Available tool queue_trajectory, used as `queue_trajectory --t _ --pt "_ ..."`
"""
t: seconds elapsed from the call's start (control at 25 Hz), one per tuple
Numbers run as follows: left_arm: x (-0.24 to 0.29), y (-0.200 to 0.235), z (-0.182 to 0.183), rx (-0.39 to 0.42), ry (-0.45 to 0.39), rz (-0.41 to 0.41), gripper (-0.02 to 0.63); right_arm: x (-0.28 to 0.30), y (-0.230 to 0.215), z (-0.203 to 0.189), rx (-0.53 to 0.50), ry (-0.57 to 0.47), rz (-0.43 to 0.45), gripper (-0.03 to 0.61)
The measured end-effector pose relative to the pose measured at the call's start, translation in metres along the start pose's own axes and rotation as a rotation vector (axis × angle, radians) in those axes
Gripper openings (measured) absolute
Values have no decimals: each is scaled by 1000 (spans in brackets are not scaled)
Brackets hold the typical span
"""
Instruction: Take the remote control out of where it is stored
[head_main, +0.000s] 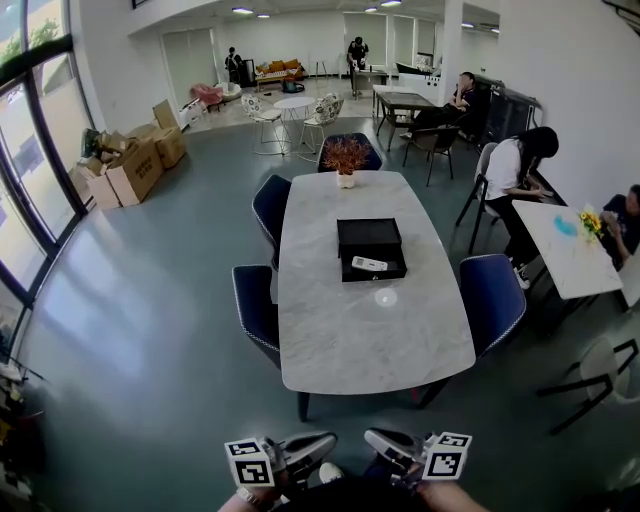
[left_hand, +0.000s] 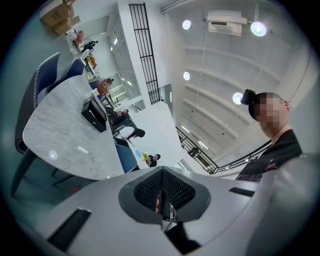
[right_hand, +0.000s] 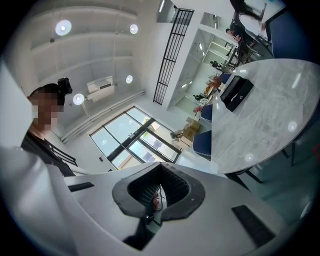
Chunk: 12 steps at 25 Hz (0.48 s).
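A white remote control (head_main: 369, 264) lies in the pulled-out drawer of a black box (head_main: 369, 238) in the middle of the marble table (head_main: 370, 340). Both grippers are held low at the bottom of the head view, well short of the table's near edge. My left gripper (head_main: 312, 447) is shut with nothing in it, and so is my right gripper (head_main: 388, 445). The left gripper view shows the left gripper (left_hand: 162, 201) with its jaws together and the black box (left_hand: 95, 116) far off. In the right gripper view the right gripper (right_hand: 156, 192) is likewise shut, with the box (right_hand: 236, 93) distant.
Blue chairs (head_main: 257, 310) (head_main: 492, 300) stand round the table, and a potted plant (head_main: 346, 158) sits at its far end. People sit at a side table (head_main: 570, 250) on the right. Cardboard boxes (head_main: 130, 165) are stacked at the left by the windows.
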<state>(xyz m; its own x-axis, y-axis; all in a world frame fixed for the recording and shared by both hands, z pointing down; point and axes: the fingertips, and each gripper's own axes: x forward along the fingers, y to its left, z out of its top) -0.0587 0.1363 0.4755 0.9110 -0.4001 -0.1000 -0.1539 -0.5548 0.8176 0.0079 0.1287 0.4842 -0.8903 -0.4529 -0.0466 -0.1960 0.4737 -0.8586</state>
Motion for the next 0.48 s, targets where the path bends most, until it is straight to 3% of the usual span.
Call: queue_trajectory --t 0.48 --pt "-9 24 23 -12 -79 78 6 30 -26 24 17 49 19 9"
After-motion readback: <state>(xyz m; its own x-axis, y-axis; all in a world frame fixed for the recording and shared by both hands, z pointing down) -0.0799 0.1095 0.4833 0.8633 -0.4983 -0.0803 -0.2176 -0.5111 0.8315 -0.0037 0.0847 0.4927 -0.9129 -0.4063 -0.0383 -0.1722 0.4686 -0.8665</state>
